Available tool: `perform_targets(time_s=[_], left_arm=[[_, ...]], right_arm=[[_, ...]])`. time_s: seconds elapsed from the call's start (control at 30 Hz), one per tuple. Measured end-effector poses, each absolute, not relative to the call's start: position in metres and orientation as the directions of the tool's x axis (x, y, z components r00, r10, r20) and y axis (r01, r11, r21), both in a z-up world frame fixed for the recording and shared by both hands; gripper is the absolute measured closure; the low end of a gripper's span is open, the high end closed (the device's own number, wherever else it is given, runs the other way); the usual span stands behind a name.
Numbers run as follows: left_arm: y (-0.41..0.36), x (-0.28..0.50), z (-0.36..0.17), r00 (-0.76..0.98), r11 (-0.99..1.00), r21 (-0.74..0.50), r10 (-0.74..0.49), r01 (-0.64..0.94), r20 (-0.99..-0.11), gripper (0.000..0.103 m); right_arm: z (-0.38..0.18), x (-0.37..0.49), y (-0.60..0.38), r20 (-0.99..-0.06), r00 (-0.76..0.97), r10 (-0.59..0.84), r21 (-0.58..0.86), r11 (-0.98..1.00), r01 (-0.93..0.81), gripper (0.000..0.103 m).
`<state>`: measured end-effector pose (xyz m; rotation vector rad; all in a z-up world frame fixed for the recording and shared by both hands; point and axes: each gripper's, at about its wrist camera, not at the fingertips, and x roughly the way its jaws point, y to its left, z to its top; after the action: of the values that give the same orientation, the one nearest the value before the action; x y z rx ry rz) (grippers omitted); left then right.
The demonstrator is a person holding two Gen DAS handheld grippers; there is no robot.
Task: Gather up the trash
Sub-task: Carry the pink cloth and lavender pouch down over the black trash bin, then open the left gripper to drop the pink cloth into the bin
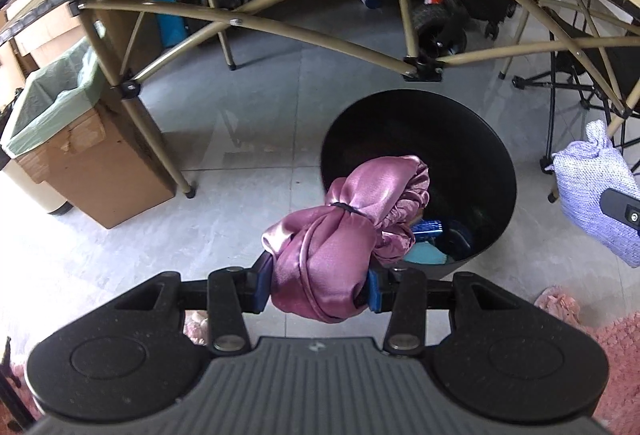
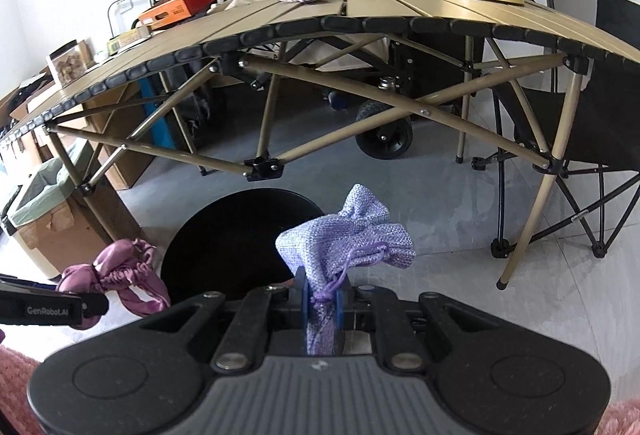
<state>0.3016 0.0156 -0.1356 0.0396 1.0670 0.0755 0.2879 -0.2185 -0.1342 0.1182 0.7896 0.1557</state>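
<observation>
Left gripper (image 1: pixel 316 285): we clamp the soft, slippery pink satin bundle (image 1: pixel 324 255) mid-body.
Right gripper (image 2: pixel 322 305): we pinch the light lilac woven drawstring pouch (image 2: pixel 352 239) by its neck.
Round black bin (image 1: pixel 472 155): at twelve o'clock.

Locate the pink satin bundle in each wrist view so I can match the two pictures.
Left wrist view: the pink satin bundle sits centre frame, pinched between the left gripper's fingers, in front of the black bin.
Right wrist view: the bundle is at the lower left, beside the bin's left rim.
Shared landmark: the black bin on the floor under the tan folding table.
</observation>
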Motion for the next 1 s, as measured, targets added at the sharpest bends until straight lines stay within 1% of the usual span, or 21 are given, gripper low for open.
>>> perform_targets(time_s=[0.4, 0.73, 1.0], left_arm=[[-0.021, 0.339, -0.142, 0.464, 0.997, 0.078, 0.065, 0.008, -0.883, 0.059], [-0.042, 0.365, -0.152, 0.429, 0.999, 0.048, 0.044, -0.001, -0.902, 0.059], [-0.057, 0.384, -0.158, 0.416, 0.997, 0.072, 0.079, -0.033, -0.906, 0.059]], right_arm=[[-0.141, 0.305, -0.230, -0.710, 0.685, 0.164, 0.179, 0.983, -0.049, 0.092], [-0.149, 0.314, -0.240, -0.723, 0.677, 0.139, 0.194, 0.981, 0.005, 0.092], [-0.153, 0.318, -0.244, -0.732, 0.672, 0.111, 0.186, 0.982, 0.041, 0.092]])
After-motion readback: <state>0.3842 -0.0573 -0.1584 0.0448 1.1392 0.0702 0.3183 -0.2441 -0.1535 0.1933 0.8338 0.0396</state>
